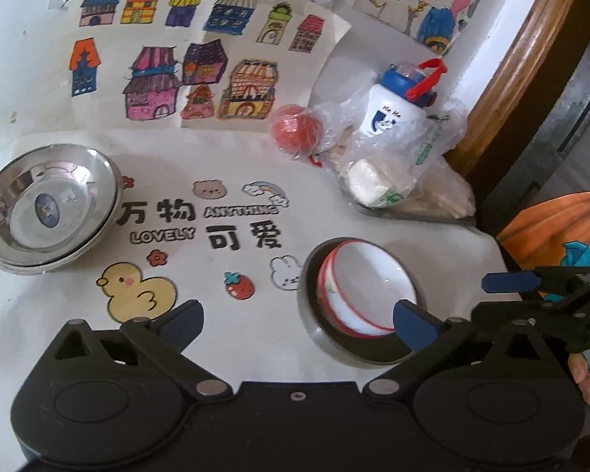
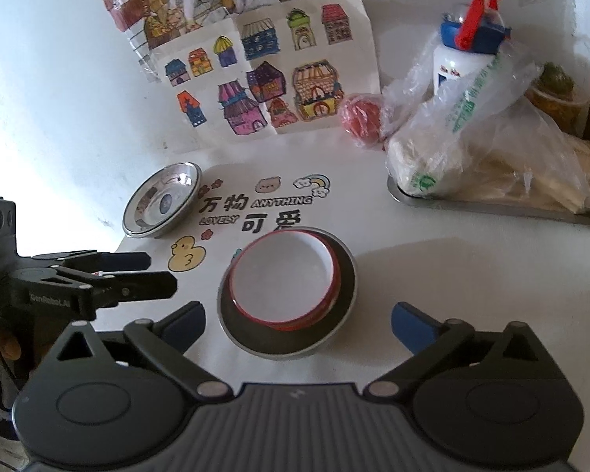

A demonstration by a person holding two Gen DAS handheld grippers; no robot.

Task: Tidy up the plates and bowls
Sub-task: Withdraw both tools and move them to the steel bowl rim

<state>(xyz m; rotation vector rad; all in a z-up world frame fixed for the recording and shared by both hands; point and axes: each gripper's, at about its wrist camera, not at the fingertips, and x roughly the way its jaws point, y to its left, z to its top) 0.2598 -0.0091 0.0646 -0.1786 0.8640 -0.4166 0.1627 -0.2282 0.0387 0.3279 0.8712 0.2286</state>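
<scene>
Red-rimmed white bowls [image 1: 367, 295] sit nested inside a dark steel dish [image 1: 310, 314] on the printed mat. A stack of shiny steel plates [image 1: 47, 208] lies apart at the mat's left. My left gripper [image 1: 299, 320] stands open just short of the dish, nothing between its fingers. In the right wrist view the white bowls [image 2: 283, 275] and steel dish [image 2: 346, 271] lie straight ahead of my right gripper [image 2: 299, 322], open and empty. The steel plates [image 2: 161, 200] are further back on the left. The left gripper [image 2: 149, 273] shows at the left edge, the right gripper [image 1: 511, 287] at the other view's right edge.
A white water bottle [image 1: 393, 106] with blue lid and red strap stands in a plastic bag [image 1: 409, 157] of food on a steel tray [image 2: 491, 206] at back right. A red ball [image 1: 295, 128] lies beside it. Children's drawings [image 1: 185, 59] hang on the wall behind. A wooden frame [image 1: 531, 51] borders the right.
</scene>
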